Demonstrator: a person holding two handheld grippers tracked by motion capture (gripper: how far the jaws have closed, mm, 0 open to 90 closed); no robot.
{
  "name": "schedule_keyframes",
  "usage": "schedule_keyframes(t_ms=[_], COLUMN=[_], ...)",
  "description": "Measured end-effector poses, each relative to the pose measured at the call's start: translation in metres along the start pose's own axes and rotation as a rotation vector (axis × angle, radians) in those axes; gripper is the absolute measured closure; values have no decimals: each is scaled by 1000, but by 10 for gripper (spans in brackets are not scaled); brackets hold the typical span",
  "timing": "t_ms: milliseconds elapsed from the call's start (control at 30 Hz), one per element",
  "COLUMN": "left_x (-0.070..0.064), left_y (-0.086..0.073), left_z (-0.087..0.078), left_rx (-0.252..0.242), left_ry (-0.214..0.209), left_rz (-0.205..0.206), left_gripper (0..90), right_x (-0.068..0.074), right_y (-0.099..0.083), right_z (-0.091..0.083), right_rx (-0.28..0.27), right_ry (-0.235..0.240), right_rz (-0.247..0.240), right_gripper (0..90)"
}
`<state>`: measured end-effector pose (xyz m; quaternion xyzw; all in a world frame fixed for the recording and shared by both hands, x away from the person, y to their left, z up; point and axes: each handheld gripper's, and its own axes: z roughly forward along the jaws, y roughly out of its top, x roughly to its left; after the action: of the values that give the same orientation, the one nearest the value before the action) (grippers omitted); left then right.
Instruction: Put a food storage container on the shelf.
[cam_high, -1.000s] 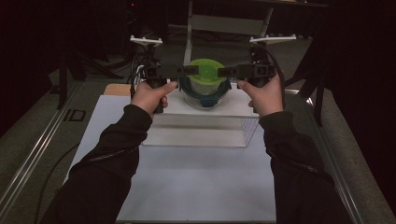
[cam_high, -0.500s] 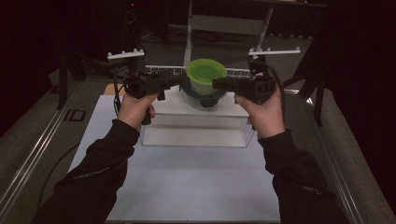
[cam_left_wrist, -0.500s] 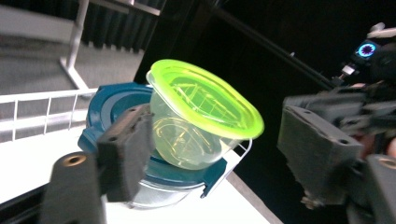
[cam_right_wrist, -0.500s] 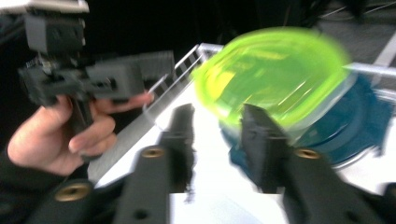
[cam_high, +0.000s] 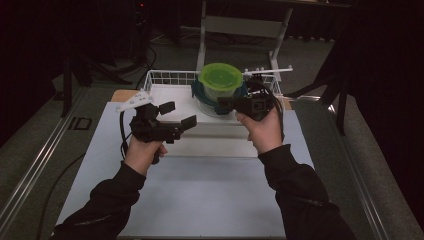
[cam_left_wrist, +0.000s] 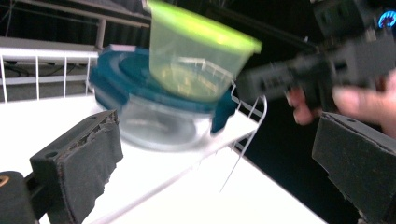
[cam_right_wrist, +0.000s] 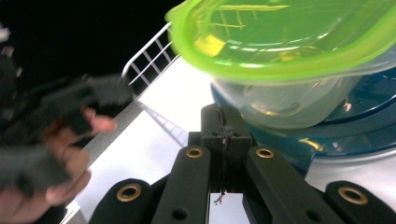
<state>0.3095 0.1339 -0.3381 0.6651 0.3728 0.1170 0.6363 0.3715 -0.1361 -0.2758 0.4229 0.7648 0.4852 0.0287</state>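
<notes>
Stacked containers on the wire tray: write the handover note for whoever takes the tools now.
Left tool: open, holding nothing, pulled back toward the table's left side.
Right tool: jaws closed together, tip at the blue rim; a grip on it cannot be confirmed.
Green-lidded tub sits on the blue-lidded clear container, stacked in the white wire tray.
Done: stack stands in the tray.
Left: probably lifting the stack or the green tub out.

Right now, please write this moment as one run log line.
left gripper: open, off stack | right gripper: shut, beside blue-lidded container | green-lidded container: stacked on it
</notes>
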Motion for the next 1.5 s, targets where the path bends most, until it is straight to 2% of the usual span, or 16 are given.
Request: schedule_keyframes(t_ms=[200, 467, 533, 633, 667, 800, 833, 900, 967, 1067, 1133, 1300, 1500], left_x=[-7, -18, -20, -22, -22, -23, -23, -23, -24, -26, -27, -31, -35], left_y=[-17, -25, -26, -30, -31, -36, -36, -39, -42, -47, -50, -59, -73], left_z=[-3, -8, -9, -11, -12, -16, -16, -17, -18, -20, -21, -21, -19], left_rx=[26, 35, 40, 39, 41, 44, 44, 50, 58, 60, 59, 76, 97], left_ry=[2, -10, -17, -22, -20, -24, -24, -37, -41, -58, -64, -82, -102], left_rz=[44, 91, 94, 117, 131, 141, 141, 138, 148, 148, 167, 173, 182], left_gripper=[14, 14, 14, 14, 14, 14, 14, 14, 14, 14, 14, 14, 14], right_x=[-6, -10, -10, -5, -3, 3, 3, 4, 3, 0, -2, -8, -15], right_y=[5, 9, 7, 2, -1, -14, -14, -25, -33, -46, -54, -78, -107], right_z=[6, 12, 12, 9, 7, -1, -1, -6, -9, -15, -19, -24, -23], right_rx=[-15, -13, -14, -15, -17, -49, -49, -74, -97, -124, -130, -156, -157], right_ry=[-28, -49, -40, -20, -9, 36, 36, 51, 66, 95, 115, 112, 107], right_rz=[11, 18, 20, -13, -24, -59, -59, -79, -79, -86, -89, -106, -131], right_gripper=[898, 896, 867, 780, 738, 506, 506, 392, 302, 243, 221, 196, 196])
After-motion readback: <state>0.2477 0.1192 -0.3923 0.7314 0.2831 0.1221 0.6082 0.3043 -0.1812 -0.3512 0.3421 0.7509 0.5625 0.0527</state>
